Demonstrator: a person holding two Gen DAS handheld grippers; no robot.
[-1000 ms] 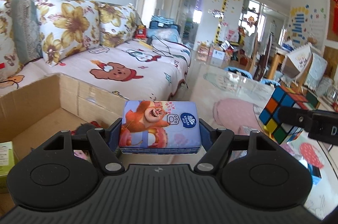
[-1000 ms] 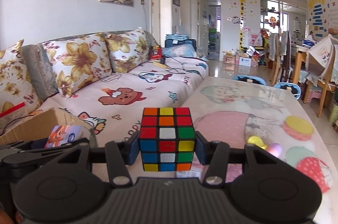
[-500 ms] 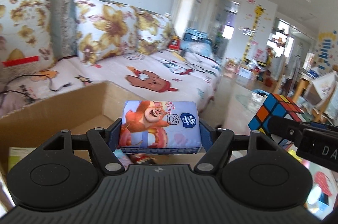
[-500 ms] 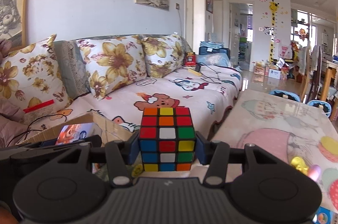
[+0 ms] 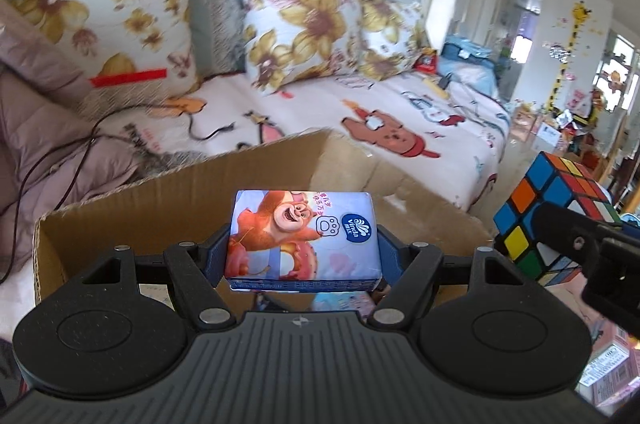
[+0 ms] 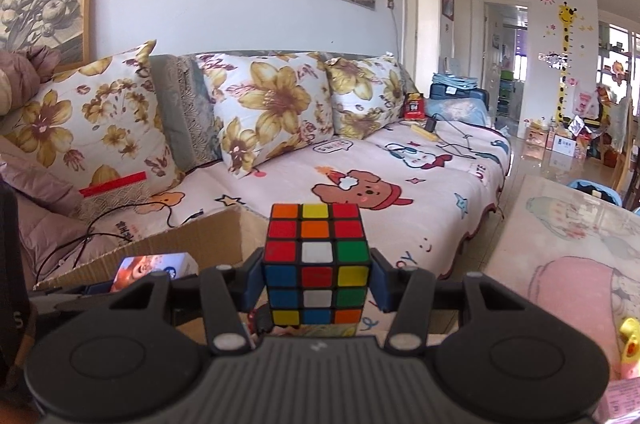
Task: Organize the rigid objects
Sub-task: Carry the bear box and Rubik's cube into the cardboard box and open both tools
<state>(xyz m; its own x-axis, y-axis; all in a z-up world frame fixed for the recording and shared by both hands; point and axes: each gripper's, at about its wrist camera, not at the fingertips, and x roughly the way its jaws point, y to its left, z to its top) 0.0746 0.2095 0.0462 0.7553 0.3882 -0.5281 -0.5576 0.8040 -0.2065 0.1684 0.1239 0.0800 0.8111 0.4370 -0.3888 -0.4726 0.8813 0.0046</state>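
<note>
My left gripper (image 5: 303, 256) is shut on a tissue pack (image 5: 302, 238) printed with a cartoon bear, held above the open cardboard box (image 5: 168, 200). My right gripper (image 6: 317, 282) is shut on a Rubik's cube (image 6: 317, 264), held in the air over the box's right edge (image 6: 216, 228). The cube also shows at the right of the left wrist view (image 5: 540, 212), and the tissue pack shows at the left of the right wrist view (image 6: 154, 268). Some colourful items lie in the box under the pack, mostly hidden.
A sofa (image 6: 380, 160) with floral cushions (image 6: 272, 104) runs behind the box. A glass table with a cartoon mat (image 6: 576, 240) is on the right, with small packets (image 5: 612, 372) near its edge. A padded jacket (image 5: 36, 128) lies at the left.
Both grippers have swung left and moved over the cardboard box, still holding their objects. The box now fills more of the left wrist view.
</note>
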